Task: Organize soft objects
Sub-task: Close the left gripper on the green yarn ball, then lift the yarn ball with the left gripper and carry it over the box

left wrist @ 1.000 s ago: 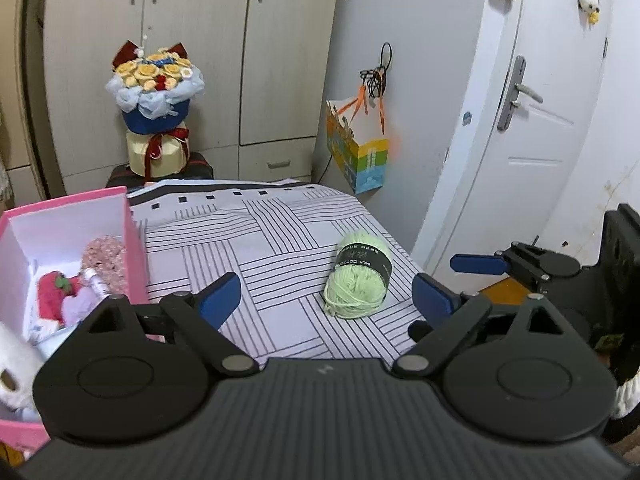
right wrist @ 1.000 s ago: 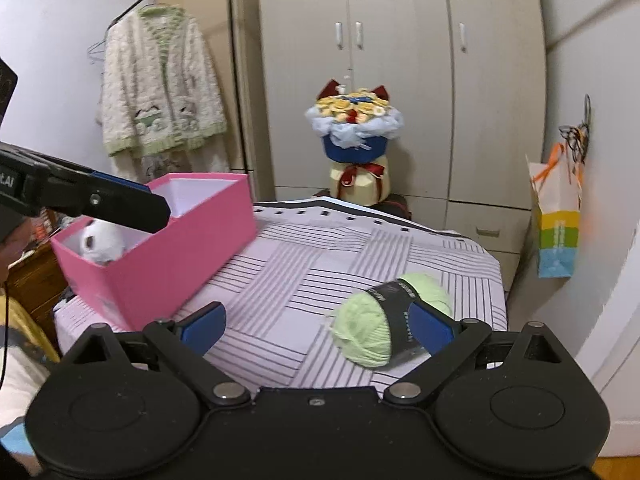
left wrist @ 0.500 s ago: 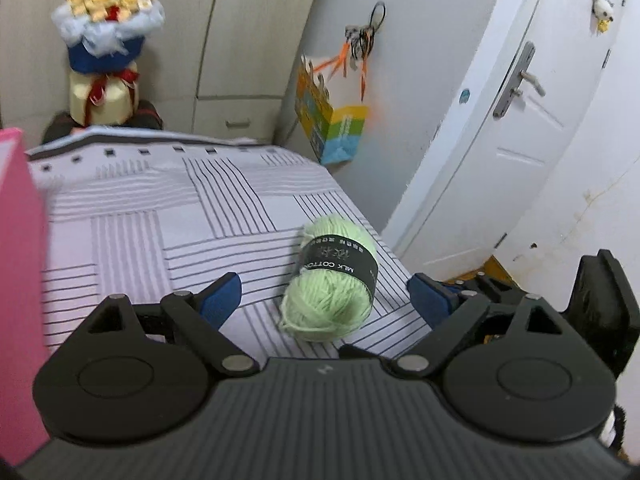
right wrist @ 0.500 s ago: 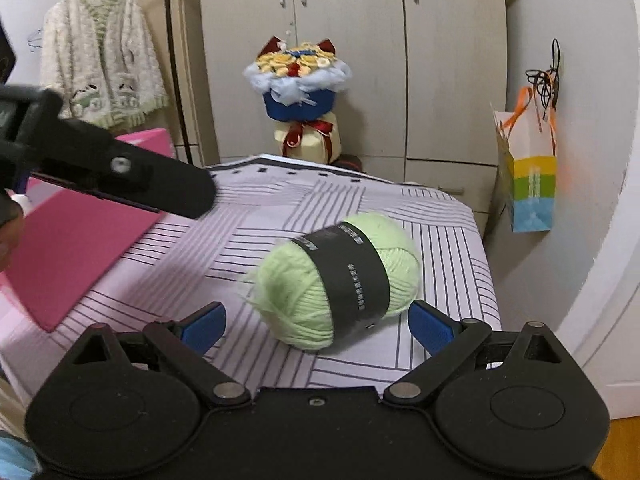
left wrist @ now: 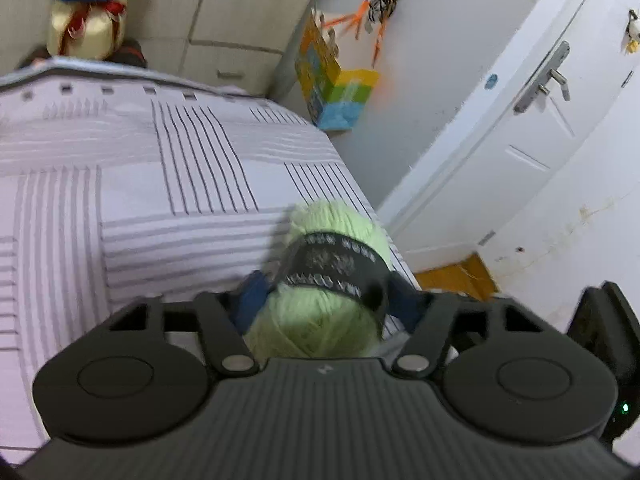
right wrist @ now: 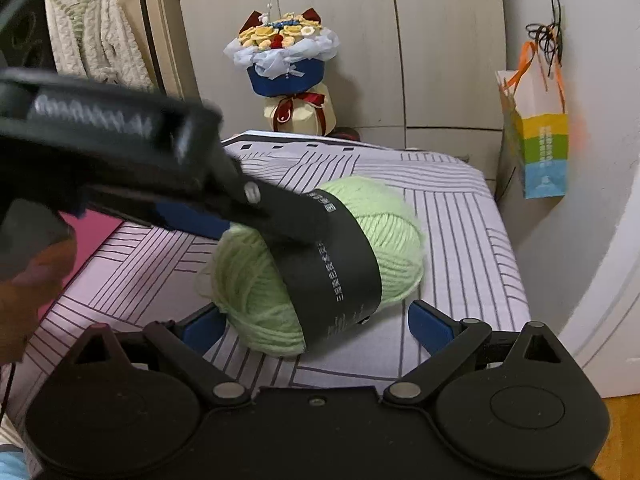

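A light green yarn ball (left wrist: 320,312) with a black paper band lies on the striped bed sheet (left wrist: 168,200) near its right edge. My left gripper (left wrist: 324,300) has its blue pads on both sides of the ball and is closed onto it. In the right wrist view the same ball (right wrist: 320,256) lies just ahead of my right gripper (right wrist: 316,326), which is open and empty with the ball's near end between its fingers. The left gripper reaches in from the left over the ball (right wrist: 280,216).
A pink box (right wrist: 90,236) shows at the left edge behind the left gripper. A flower bouquet (right wrist: 284,68) stands by the wardrobe. A colourful paper bag (right wrist: 536,140) hangs on the wall. A white door (left wrist: 532,128) is to the right of the bed.
My left gripper has swung right, away from the pink box, come down over the yarn ball and closed on it. My right gripper has moved closer to the ball and stays open.
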Demonstrator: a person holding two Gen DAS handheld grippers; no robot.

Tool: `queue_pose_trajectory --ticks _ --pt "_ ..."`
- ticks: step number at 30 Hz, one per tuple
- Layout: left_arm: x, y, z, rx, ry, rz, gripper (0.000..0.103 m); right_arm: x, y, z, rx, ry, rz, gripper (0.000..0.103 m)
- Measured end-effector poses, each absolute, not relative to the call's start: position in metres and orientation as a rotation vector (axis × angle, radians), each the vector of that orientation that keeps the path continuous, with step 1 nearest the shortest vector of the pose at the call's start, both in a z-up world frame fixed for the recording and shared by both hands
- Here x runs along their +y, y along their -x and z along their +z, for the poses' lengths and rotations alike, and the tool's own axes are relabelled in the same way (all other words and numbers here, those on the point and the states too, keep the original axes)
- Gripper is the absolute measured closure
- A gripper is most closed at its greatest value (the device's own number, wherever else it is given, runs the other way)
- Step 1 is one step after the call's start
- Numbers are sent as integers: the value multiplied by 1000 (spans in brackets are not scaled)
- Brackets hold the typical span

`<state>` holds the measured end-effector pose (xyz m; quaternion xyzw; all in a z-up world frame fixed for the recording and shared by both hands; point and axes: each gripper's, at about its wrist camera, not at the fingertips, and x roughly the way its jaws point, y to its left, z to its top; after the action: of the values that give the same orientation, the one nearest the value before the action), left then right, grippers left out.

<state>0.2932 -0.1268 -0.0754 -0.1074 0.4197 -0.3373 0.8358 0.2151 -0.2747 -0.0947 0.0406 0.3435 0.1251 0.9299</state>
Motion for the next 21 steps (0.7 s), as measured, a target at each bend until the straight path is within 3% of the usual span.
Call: queue_pose_trajectory --ticks 11,21 --pt "-114 -297 -90 920 322 -703 47 -280 -227 -101 713 -247 291 6" --pt "-113 -288 -94 911 342 -715 49 -272 -219 -98 669 -191 234 24"
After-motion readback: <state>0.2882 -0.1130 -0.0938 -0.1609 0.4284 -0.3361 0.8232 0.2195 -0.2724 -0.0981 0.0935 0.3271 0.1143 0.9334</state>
